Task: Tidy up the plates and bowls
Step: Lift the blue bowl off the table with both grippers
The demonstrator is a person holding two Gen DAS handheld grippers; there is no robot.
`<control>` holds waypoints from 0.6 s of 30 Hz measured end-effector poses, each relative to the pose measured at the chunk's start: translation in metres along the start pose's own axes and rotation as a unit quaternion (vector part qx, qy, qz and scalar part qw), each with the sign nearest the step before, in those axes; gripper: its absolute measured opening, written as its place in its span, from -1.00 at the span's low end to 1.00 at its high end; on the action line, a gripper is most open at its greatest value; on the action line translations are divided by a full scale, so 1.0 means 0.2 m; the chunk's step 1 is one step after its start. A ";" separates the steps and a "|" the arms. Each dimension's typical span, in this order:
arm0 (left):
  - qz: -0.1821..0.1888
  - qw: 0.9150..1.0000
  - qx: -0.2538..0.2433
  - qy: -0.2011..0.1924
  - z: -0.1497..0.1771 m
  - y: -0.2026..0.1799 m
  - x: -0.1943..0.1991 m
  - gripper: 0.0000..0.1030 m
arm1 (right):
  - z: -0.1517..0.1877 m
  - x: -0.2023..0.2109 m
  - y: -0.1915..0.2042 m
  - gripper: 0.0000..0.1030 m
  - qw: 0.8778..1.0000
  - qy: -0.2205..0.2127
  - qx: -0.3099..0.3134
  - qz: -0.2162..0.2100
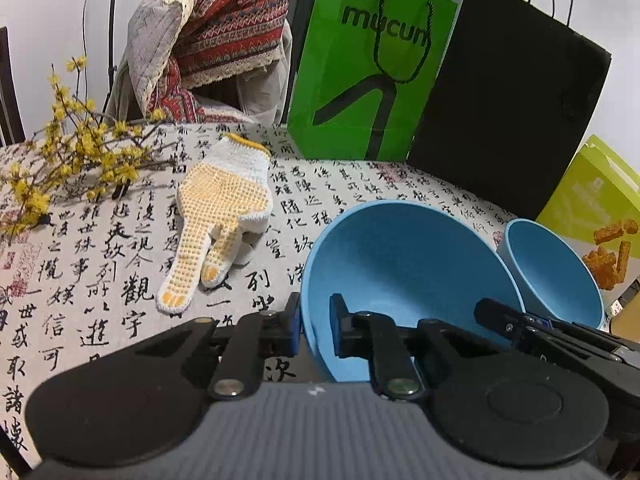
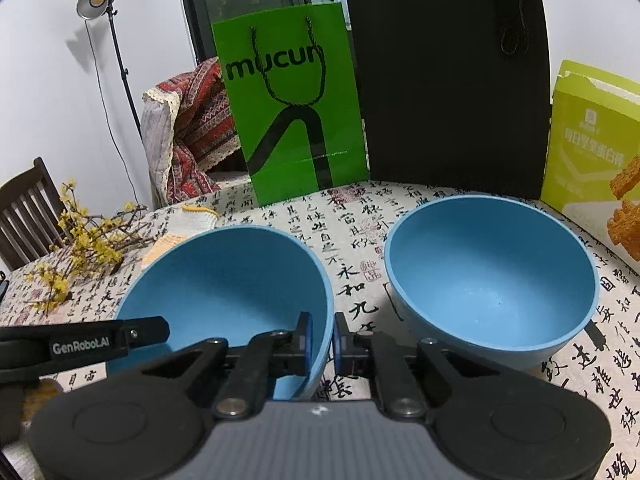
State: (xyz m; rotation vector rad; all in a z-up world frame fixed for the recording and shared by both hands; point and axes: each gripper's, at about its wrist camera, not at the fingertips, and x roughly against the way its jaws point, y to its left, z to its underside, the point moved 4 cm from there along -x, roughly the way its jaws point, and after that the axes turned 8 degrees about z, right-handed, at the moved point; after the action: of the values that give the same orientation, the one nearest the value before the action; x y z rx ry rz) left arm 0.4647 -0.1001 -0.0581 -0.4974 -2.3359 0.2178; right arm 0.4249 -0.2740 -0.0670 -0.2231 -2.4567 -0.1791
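Observation:
Two blue bowls stand on the calligraphy-print tablecloth (image 2: 360, 240). The nearer bowl (image 1: 400, 264) (image 2: 228, 276) is held from both sides. My left gripper (image 1: 316, 316) is shut on its left rim, one pad inside the wall and one outside. My right gripper (image 2: 322, 336) is shut on its right rim in the same way. Each gripper shows in the other's view: the right gripper (image 1: 504, 320) at that bowl's far side, the left gripper (image 2: 152, 330) at the lower left. The second bowl (image 2: 492, 276) (image 1: 556, 276) sits upright just to the right, untouched.
A dotted work glove (image 1: 216, 216) lies left of the bowls, beside yellow flowering branches (image 1: 72, 160). At the back stand a green paper bag (image 2: 288, 120), a black bag (image 2: 452, 80) and a yellow-green snack box (image 2: 592, 152). A cloth-draped chair (image 1: 208, 48) stands behind the table.

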 end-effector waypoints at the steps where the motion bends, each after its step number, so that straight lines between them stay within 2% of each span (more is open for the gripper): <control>1: -0.001 1.000 -0.002 -0.003 0.00 -0.01 0.01 -0.71 | 0.00 0.01 0.00 -0.81 1.000 -0.003 0.000 0.000; 18: -0.005 0.999 -0.013 -0.037 -0.02 -0.05 0.09 -0.71 | -0.02 0.08 -0.01 -0.81 0.999 -0.032 -0.014 -0.006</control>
State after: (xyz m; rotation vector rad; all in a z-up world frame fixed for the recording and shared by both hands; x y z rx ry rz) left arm 0.4537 -0.1023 -0.0411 -0.4991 -2.4151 0.2037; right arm 0.4155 -0.2753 -0.0539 -0.2288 -2.5201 -0.2159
